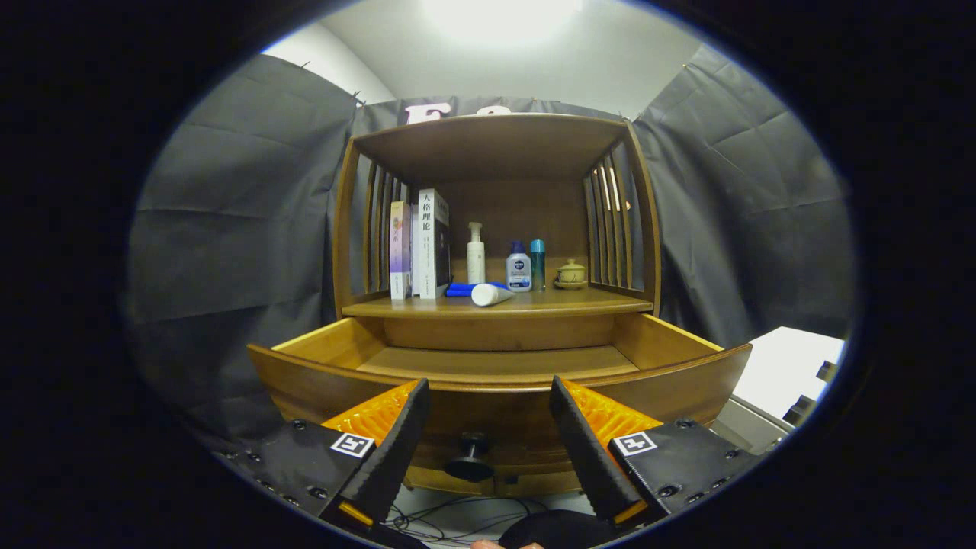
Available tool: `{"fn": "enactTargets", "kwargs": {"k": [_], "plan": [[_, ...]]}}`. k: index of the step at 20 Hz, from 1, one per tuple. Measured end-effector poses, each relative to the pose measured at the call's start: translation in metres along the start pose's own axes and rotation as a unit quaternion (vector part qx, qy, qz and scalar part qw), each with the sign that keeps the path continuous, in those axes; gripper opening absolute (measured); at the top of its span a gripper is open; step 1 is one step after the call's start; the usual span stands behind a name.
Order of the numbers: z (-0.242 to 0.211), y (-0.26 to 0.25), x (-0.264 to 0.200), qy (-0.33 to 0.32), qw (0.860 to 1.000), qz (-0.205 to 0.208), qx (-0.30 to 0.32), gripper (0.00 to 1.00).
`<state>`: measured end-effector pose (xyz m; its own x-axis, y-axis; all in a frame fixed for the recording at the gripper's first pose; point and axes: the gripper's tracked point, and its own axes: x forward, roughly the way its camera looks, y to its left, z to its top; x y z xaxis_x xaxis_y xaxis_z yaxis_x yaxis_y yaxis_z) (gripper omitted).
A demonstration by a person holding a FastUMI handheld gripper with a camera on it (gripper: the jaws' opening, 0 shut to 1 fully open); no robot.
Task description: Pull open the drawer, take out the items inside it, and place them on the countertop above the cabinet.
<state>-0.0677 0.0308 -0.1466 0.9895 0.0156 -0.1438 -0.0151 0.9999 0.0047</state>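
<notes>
Drawer point(499, 364) stands pulled open just ahead of the gripper point(488, 415), its long front running crosswise to the fingers and its knob point(470, 455) low between them. The fingers are spread apart, gripping nothing. What shows of the drawer floor looks bare (the near part hides behind the front panel). Beyond it, the countertop point(587, 303) already carries books point(421, 244), bottles point(518, 268), a white tube point(490, 294) and a small lidded cup point(570, 273), crowding the middle

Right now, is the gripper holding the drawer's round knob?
No, the gripper is open, its fingers spread to either side of the knob without touching it, and the drawer already stands pulled out.
</notes>
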Motion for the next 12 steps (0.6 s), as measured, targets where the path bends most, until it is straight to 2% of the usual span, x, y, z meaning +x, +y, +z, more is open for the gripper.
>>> {"fn": "enactTargets", "kwargs": {"k": [3,9,12], "plan": [[-0.014,0.003,0.005,0.017,1.000,-0.001,-0.005,0.98],[-0.021,-0.004,0.015,0.022,0.999,-0.038,-0.012,0.96],[-0.012,0.005,0.024,0.004,1.000,-0.025,-0.007,0.97]]}}
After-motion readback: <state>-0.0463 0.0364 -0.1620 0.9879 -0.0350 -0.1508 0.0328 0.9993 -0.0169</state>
